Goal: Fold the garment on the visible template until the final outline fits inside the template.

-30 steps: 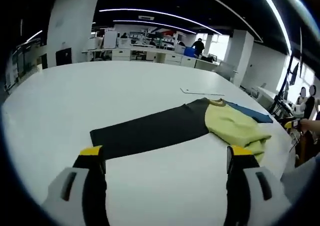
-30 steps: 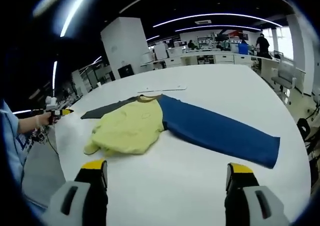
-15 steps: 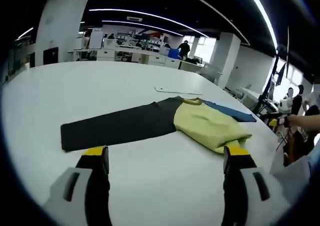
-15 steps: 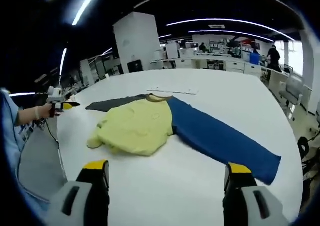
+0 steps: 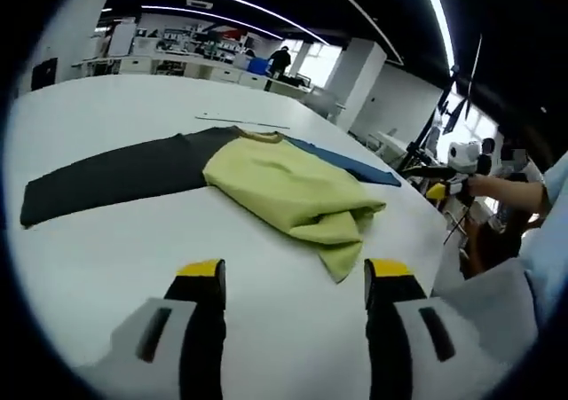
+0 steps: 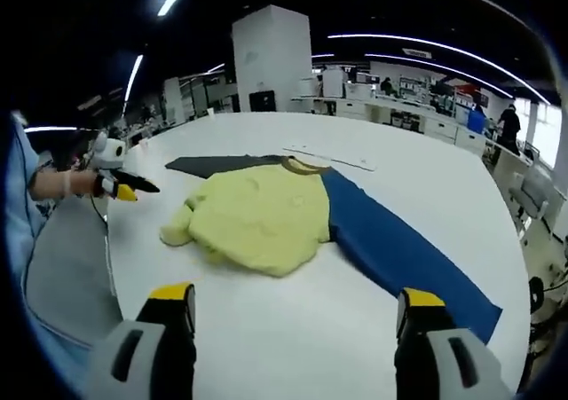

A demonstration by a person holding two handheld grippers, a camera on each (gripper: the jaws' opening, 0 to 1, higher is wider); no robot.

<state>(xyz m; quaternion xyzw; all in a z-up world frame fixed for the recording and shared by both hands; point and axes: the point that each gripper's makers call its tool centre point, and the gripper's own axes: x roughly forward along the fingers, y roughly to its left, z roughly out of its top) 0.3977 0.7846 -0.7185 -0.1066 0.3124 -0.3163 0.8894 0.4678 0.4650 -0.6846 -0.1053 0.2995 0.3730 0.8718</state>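
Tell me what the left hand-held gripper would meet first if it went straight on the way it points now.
Probably the bunched lower edge of the yellow fabric body of the garment, lying just ahead of the open left hand-held gripper on the white table. Depth is unclear; a low path could touch bare table first.

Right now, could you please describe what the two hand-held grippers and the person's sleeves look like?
Each hand-held gripper, left and right, has two black jaws with yellow tips and light grey housings. A light blue sleeve covers the person's arm.
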